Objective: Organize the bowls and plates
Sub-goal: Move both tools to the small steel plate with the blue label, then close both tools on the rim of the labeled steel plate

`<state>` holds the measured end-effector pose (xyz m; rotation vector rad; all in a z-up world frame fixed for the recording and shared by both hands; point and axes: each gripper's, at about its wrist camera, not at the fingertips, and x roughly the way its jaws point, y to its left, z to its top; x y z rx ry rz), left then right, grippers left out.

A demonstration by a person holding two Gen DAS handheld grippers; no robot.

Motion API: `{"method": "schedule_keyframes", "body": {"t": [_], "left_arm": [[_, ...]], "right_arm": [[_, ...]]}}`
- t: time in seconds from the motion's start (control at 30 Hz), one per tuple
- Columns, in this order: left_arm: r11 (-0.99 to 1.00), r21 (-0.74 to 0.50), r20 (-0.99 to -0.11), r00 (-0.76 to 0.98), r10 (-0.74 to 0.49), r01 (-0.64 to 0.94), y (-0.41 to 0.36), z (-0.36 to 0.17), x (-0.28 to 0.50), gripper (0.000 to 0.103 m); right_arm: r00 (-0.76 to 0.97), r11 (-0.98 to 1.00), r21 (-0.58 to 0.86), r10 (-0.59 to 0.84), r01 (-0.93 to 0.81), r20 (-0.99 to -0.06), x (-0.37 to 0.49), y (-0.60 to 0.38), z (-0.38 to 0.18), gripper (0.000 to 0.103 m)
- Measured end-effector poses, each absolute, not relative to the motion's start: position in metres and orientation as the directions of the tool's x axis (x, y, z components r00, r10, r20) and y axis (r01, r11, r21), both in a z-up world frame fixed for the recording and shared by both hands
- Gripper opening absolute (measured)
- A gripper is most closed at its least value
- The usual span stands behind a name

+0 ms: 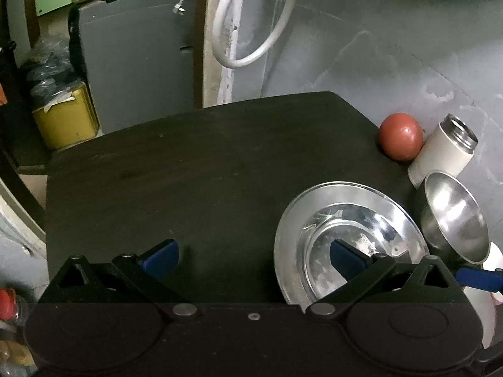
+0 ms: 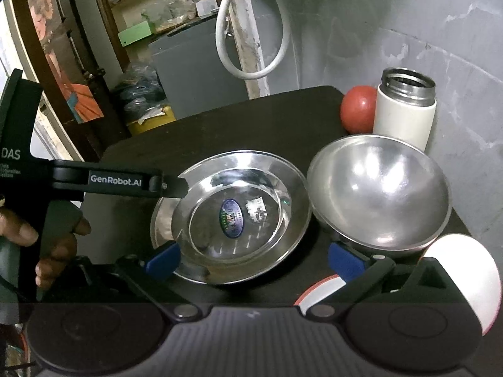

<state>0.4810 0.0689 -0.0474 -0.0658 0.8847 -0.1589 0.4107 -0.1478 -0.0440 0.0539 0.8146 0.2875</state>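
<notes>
While its blue-padded fingers stand wide apart and grip nothing, the left claw (image 1: 254, 256) hangs low over the dark counter (image 1: 188, 163), one pad over bare counter and the other over the steel plate (image 1: 314, 207). In the right wrist view the left claw's black arm reaches over that plate's near-left rim, with a person's hand (image 2: 47, 235) on its grip. Likewise spread and holding nothing, the right claw (image 2: 254, 259) has one pad at the plate's near edge and the other just below the steel bowl (image 2: 377, 188). Plate and bowl sit side by side, rims touching or nearly so, the bowl on the right. Behind the bowl stand a white open-mouthed flask (image 2: 404, 113) and a red ball (image 2: 358, 110) against the grey wall. A white, red-rimmed dish (image 2: 471, 270) lies under the right claw.
</notes>
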Motion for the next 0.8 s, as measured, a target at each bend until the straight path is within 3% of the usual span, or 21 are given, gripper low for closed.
{"method": "schedule_keyframes", "body": {"t": [0.47,0.8], "left_arm": [[0.982,-0.135,-0.768,0.612,-0.190,0.135,0.067,-0.054,0.484,0.098],[0.976,-0.137,-0.766,0.607,-0.211,0.167,0.065,-0.052,0.482,0.080]], "right_arm": [[0.644,0.961,0.190,0.275,-0.200,-0.714,0.425,-0.143,-0.053,0.101],[0.669,0.970,0.207,0.237,-0.124,-0.704,0.431,-0.147,-0.055,0.084]]}}
